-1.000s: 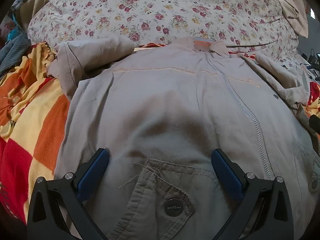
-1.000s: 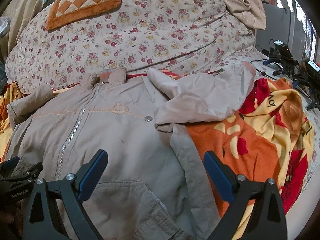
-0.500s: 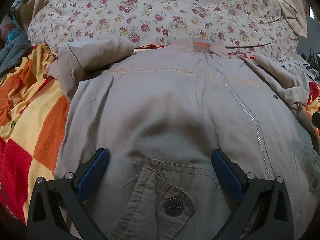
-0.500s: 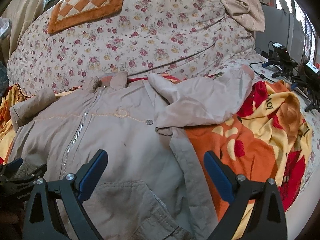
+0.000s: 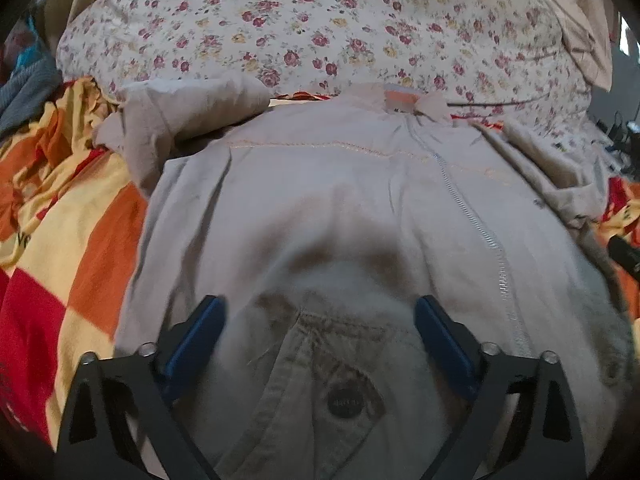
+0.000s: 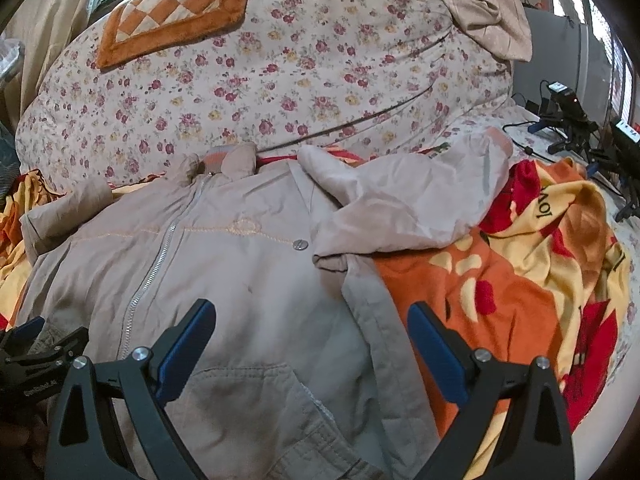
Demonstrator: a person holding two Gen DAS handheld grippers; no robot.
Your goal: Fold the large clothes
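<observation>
A beige zip-front jacket (image 5: 320,200) lies face up on a bed, collar toward the far side. It also shows in the right wrist view (image 6: 224,280). Its left sleeve (image 5: 180,116) is bunched at the far left. Its right sleeve (image 6: 412,200) lies out to the right over the blanket. My left gripper (image 5: 318,320) is open and empty, just above the lower left pocket (image 5: 340,392). My right gripper (image 6: 310,324) is open and empty, above the hem near the jacket's right edge. The left gripper also shows in the right wrist view (image 6: 24,344) at the far left.
An orange, yellow and red blanket (image 6: 520,288) covers the bed under the jacket, also at left (image 5: 60,240). A large floral duvet (image 6: 300,60) is heaped behind, with an orange checked mat (image 6: 172,12) on it. Cables and camera gear (image 6: 572,120) stand at the far right.
Both grippers have lifted slightly and drawn back, so more of the duvet behind shows. The jacket has not moved and both grippers stay open.
</observation>
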